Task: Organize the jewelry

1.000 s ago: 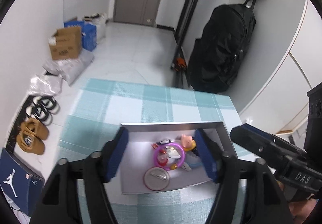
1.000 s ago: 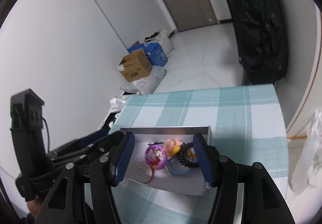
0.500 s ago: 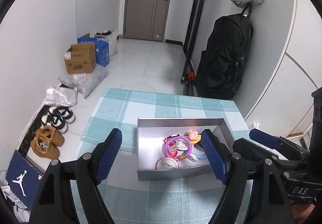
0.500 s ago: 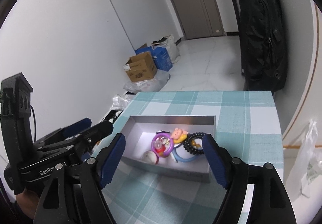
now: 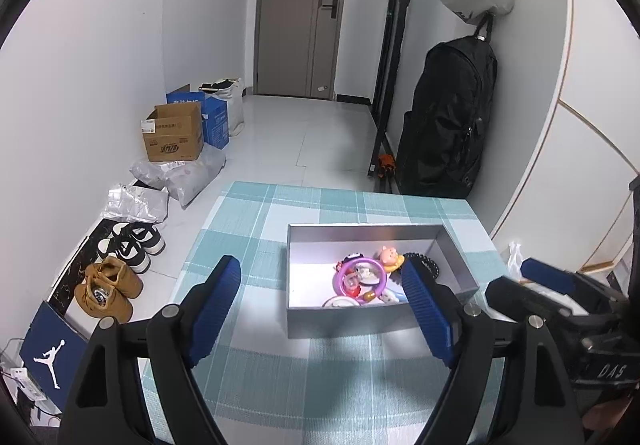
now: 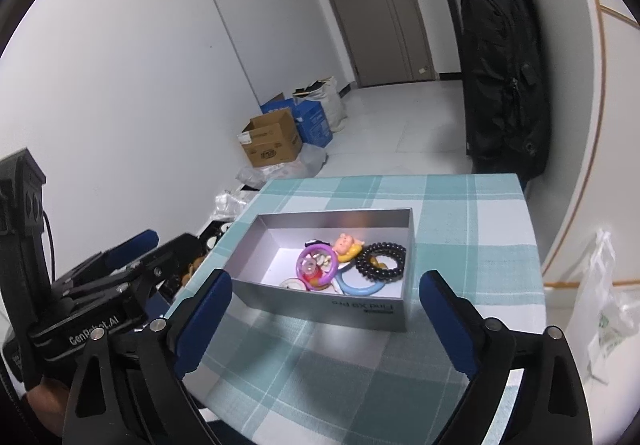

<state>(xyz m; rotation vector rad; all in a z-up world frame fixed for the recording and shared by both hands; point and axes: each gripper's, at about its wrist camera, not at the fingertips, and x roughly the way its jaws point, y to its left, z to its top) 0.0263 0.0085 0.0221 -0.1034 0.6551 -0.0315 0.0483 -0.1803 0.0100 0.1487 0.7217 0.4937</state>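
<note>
Fingers [image 6: 208, 309] spread; box [image 6: 320, 305] lettering right-view only.

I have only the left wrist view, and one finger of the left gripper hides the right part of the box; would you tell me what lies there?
Observer: A light blue ring lies flat on the floor of the box.
Operator: Thank you. Does anything touch it?
Observer: Yes, the black bead bracelet overlaps its far edge.
Operator: And how does the right gripper stand?
Observer: The right gripper is wide open and empty, just short of the box's near wall.
</note>
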